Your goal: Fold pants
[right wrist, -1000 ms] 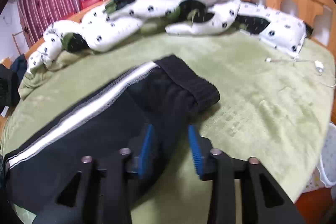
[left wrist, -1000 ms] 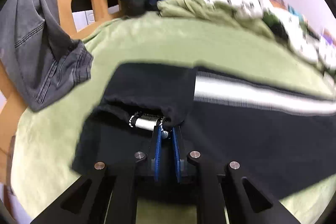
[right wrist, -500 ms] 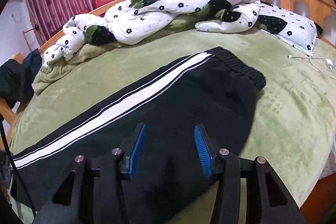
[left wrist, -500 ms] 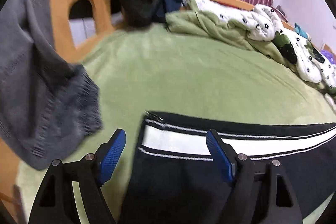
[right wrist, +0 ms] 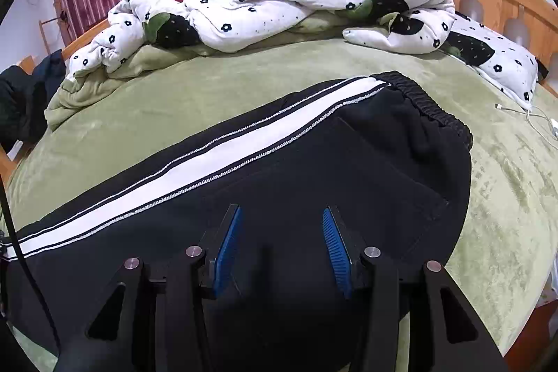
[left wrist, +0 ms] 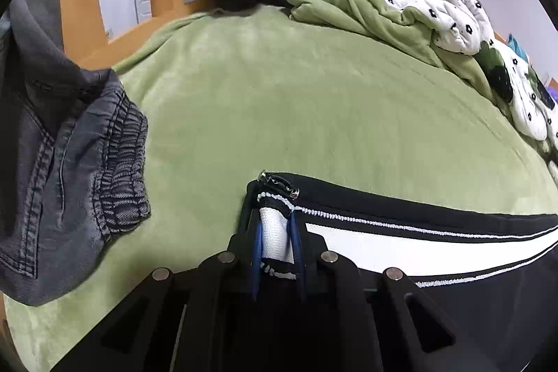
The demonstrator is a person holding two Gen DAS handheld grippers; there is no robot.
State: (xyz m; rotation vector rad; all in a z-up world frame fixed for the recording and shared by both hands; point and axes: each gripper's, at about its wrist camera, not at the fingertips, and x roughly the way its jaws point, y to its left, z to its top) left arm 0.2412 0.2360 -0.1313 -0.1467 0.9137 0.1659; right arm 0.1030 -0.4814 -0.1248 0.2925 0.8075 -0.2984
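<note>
Pants (right wrist: 314, 169) lie flat along the near side of the green bed (right wrist: 216, 82). We note left hand-held gripper (left wrist: 277, 234) clenched on their striped hem; right hand-held gripper (right wrist: 280, 246) released above the black fabric.

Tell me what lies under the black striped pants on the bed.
The black striped pants lie flat on the green bed cover, which shows all around them. Whatever sits directly beneath the fabric is covered. At the cuff, the left gripper pinches the white stripe.
</note>
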